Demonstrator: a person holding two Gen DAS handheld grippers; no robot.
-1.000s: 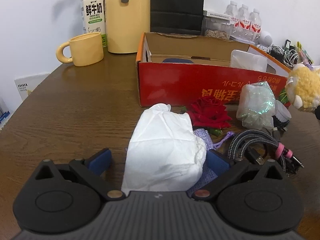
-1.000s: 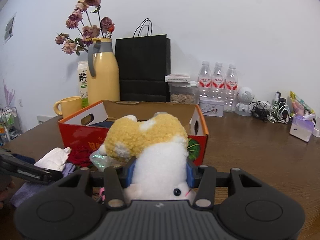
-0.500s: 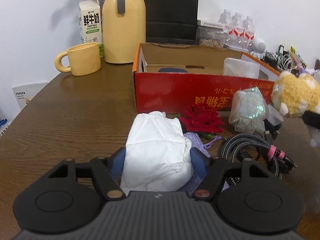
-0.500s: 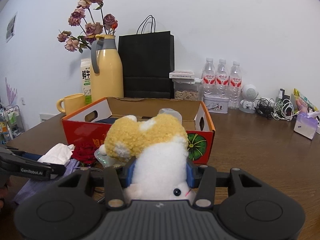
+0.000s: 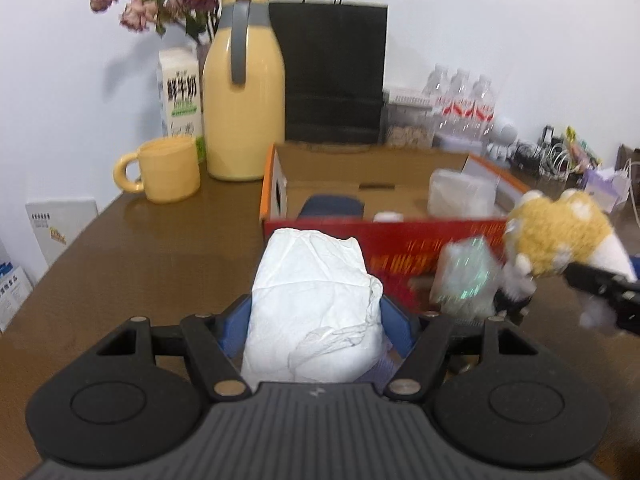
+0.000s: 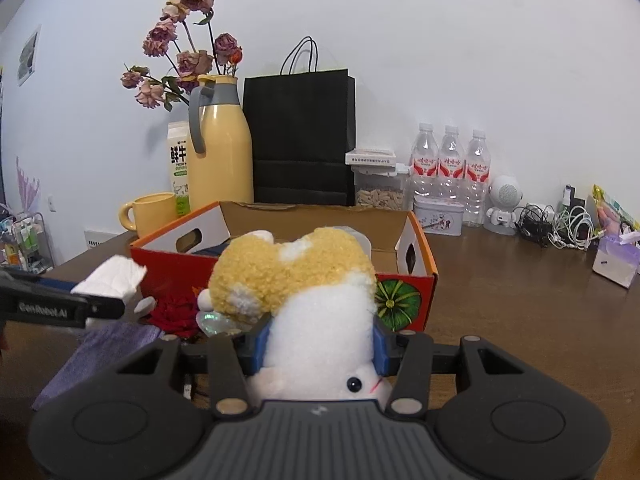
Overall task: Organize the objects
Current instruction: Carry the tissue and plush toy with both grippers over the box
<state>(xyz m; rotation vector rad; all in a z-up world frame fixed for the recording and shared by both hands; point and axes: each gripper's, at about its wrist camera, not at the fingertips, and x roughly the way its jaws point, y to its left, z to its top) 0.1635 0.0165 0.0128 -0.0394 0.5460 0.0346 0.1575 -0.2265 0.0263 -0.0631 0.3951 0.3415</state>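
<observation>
My left gripper (image 5: 314, 322) is shut on a white tissue pack (image 5: 312, 304) and holds it above the table, in front of the red cardboard box (image 5: 384, 236). My right gripper (image 6: 318, 340) is shut on a yellow-and-white plush toy (image 6: 304, 292), held up near the box's front right corner (image 6: 416, 280). The plush also shows at the right of the left wrist view (image 5: 560, 236). The tissue pack and left gripper show at the left of the right wrist view (image 6: 110, 280). The box holds a dark blue item (image 5: 332, 206) and a clear plastic container (image 5: 460, 196).
A red rose (image 6: 176, 312), a purple pouch (image 6: 104, 352) and an iridescent wrapped bundle (image 5: 468, 276) lie before the box. A yellow mug (image 5: 168, 176), yellow jug (image 5: 244, 108), milk carton (image 5: 180, 92), black bag (image 5: 332, 72) and water bottles (image 6: 450, 168) stand behind.
My left gripper closed on the tissue pack and lifted it off the table toward the box. My right gripper kept its hold on the plush and rose slightly.
</observation>
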